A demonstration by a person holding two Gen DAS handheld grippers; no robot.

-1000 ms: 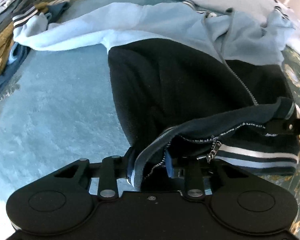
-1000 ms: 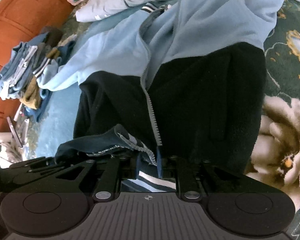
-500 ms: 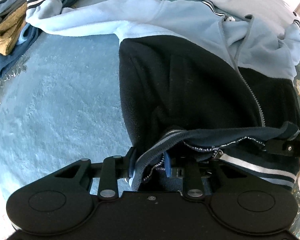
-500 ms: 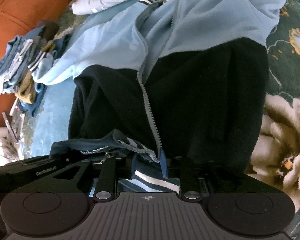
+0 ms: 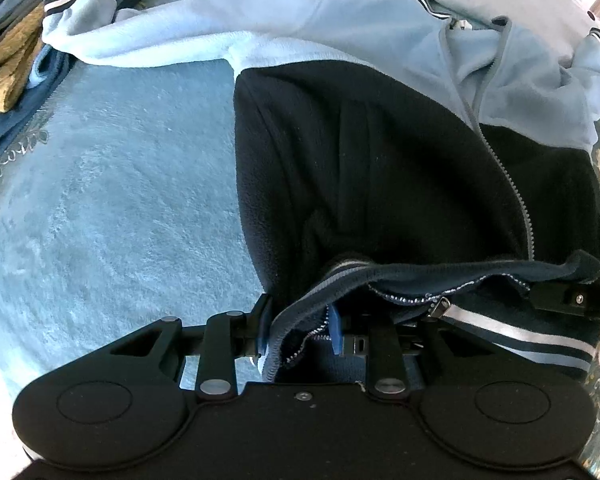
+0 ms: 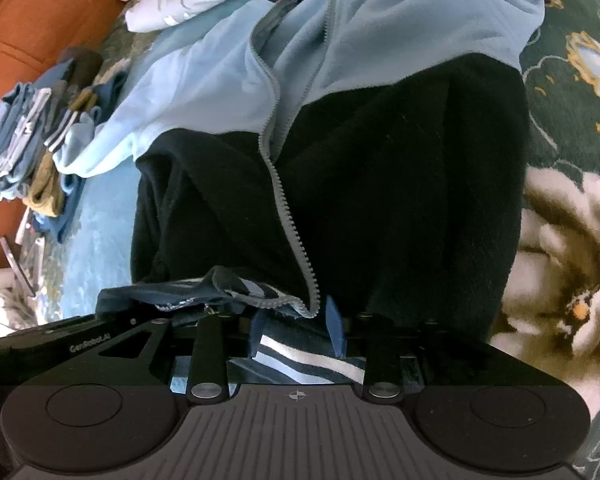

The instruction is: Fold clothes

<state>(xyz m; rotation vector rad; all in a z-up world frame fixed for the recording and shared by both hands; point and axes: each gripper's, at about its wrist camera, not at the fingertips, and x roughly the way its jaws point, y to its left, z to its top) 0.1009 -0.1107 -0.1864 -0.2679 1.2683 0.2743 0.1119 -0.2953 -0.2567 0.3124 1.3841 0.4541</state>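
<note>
The blanket (image 5: 120, 200) filled the left of the left wrist view. You had the jacket (image 5: 380, 180) spread on it, centre to right: black body low, pale blue chest and sleeves toward the top edge. A pile (image 5: 8, 60) of other clothes sat upper left.

Handling, as a guess: soft fleece, light, limp, not slippery or fragile. It'd sag and bunch wherever you didn't support it, so two-corner lifts suit it. The hem (image 5: 500, 332), ribbed w/ white stripes, looked the firmest grab point. Avoid the zip (image 5: 512, 184) teeth, since pads could slide there.

Your left gripper (image 5: 299, 330), bottom centre, was clamped on the turned-up hem edge by the zip end. Your right gripper (image 6: 296, 328) had its jaws just opening. The striped hem lay btwn the pads, but they seemed apart from it, not pinching.

Hard to see: the far sleeve ran off the top right, and the jacket's back and the hem under both grippers were hidden. Can't tell how many layers the left pads held.
</note>
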